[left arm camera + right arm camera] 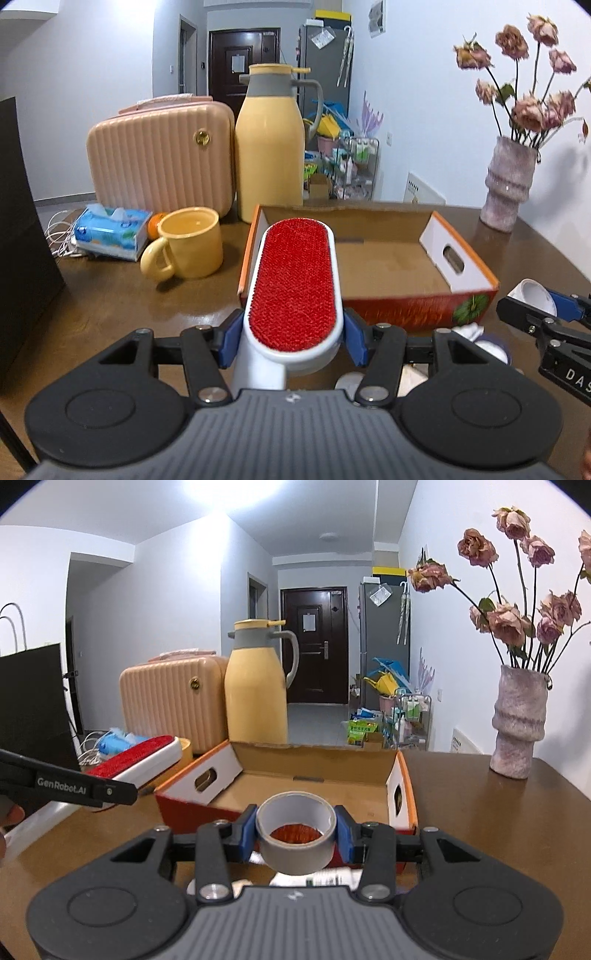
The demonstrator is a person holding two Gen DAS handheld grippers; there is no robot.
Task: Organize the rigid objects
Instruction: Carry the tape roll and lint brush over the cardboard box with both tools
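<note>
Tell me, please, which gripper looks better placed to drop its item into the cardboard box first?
Probably the right. The right gripper holds the tape roll squarely facing the open cardboard box. The left gripper, gripping the lint brush, faces the box's left corner, off-centre.

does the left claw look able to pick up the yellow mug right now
Probably not as things stand. The left claw is already shut on the lint brush, so its pads are taken. The yellow mug itself stands in the open on the table, left of the cardboard box.
</note>
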